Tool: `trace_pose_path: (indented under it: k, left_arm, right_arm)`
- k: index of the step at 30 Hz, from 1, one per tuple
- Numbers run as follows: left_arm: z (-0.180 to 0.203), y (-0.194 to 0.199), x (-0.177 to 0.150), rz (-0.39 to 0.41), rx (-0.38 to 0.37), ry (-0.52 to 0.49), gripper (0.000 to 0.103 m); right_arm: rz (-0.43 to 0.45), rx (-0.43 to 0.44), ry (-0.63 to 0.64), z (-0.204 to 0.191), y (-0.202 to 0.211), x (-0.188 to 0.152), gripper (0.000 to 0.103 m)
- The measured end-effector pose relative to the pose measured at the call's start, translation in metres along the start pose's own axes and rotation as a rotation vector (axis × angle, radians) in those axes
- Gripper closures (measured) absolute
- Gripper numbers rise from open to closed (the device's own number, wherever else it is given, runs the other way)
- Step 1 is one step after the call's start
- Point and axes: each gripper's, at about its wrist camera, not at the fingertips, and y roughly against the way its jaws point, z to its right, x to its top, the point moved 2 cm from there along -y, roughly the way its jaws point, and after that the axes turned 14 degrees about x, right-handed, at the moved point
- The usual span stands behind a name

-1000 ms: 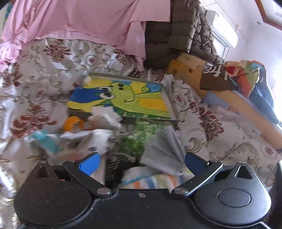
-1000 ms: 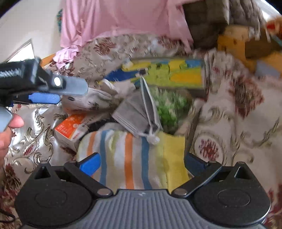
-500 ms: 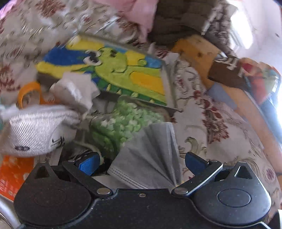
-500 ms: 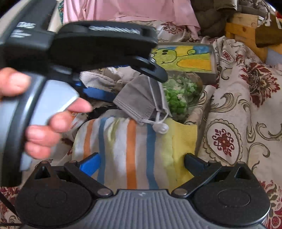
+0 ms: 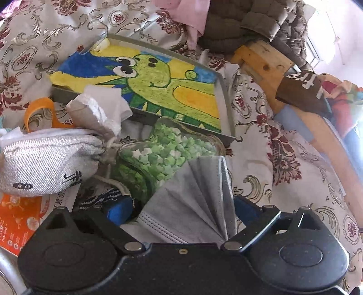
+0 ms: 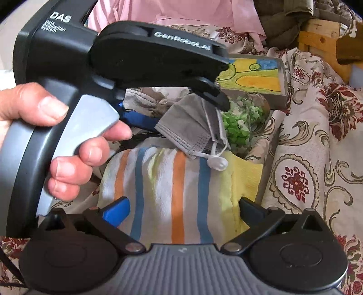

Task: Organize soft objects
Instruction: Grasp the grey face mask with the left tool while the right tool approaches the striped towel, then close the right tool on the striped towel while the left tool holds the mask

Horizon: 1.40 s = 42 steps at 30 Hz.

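The left gripper (image 5: 183,211) is standing with its jaws spread wide around the pleated grey face mask (image 5: 192,204); neither blue pad (image 5: 119,210) is pressing the fabric. In the right wrist view, the mask (image 6: 192,124) is lying on the striped towel (image 6: 172,181), with its white ear-loop toggle (image 6: 216,163) hanging onto the yellow edge. The right gripper (image 6: 183,211) is also standing with its jaws apart, straddling the towel and holding nothing.

Obstructions are crowding the mask. A glass jar of green paper stars (image 5: 163,154) is lying directly beyond it, touching its far edge. A grey drawstring pouch (image 5: 45,163) is lying to the left of the jar, with an orange box (image 5: 15,217) beneath it and orange-handled scissors (image 5: 40,111) behind. A framed dinosaur painting (image 5: 158,88) is closing off the far side.

Open patterned bedspread (image 5: 283,177) is lying to the right of the pile, running to a wooden bed rail (image 5: 317,127). A pink cloth (image 6: 181,13) and a brown quilted garment (image 5: 245,25) are bounding the far edge.
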Motion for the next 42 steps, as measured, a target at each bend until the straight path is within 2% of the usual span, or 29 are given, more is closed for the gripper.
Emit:
trace_pose_path:
  k: [4, 10, 18, 20, 24, 27, 32, 35, 37, 38, 40, 42]
  left_arm:
    - [0.007, -0.003, -0.001, -0.005, 0.012, -0.038, 0.019]
    - [0.013, -0.007, -0.003, -0.007, 0.077, -0.076, 0.033]
    - [-0.009, -0.005, 0.000, -0.022, 0.044, -0.007, 0.061]
    - [-0.015, -0.003, 0.000, -0.028, 0.026, 0.020, 0.065]
    - [-0.021, 0.007, -0.001, -0.012, 0.001, 0.032, 0.075]
    - [-0.027, 0.021, -0.002, 0.032, 0.005, 0.021, 0.076]
    - [-0.046, 0.037, -0.003, 0.057, 0.024, 0.053, 0.077]
    - [-0.058, 0.048, -0.006, 0.071, 0.028, 0.074, 0.077]
    - [-0.064, 0.055, -0.008, 0.075, 0.028, 0.084, 0.077]
    - [-0.067, 0.058, -0.010, 0.078, 0.025, 0.089, 0.077]
    - [-0.071, 0.063, -0.013, 0.081, 0.023, 0.096, 0.077]
    - [-0.074, 0.068, -0.016, 0.084, 0.020, 0.100, 0.077]
  right_arm:
    - [-0.014, 0.010, 0.023, -0.005, -0.002, -0.001, 0.001]
    - [-0.024, -0.002, 0.021, -0.005, -0.003, -0.002, 0.000]
    - [-0.021, 0.014, 0.011, 0.000, -0.003, 0.000, 0.001]
    - [-0.031, 0.010, 0.023, -0.002, -0.005, -0.001, 0.001]
    - [-0.093, -0.058, 0.075, -0.010, -0.014, -0.005, 0.001]
    - [-0.094, -0.085, 0.126, -0.019, -0.016, -0.006, 0.005]
    - [-0.091, -0.119, 0.120, -0.019, -0.016, -0.006, 0.020]
    - [-0.068, -0.147, 0.117, -0.019, -0.010, -0.005, 0.033]
    - [-0.050, -0.167, 0.126, -0.020, -0.007, -0.004, 0.056]
    - [-0.040, -0.177, 0.137, -0.021, -0.004, -0.004, 0.060]
    - [-0.013, -0.190, 0.161, -0.026, 0.001, -0.004, 0.074]
    - [0.038, -0.218, 0.191, -0.031, 0.009, -0.003, 0.080]
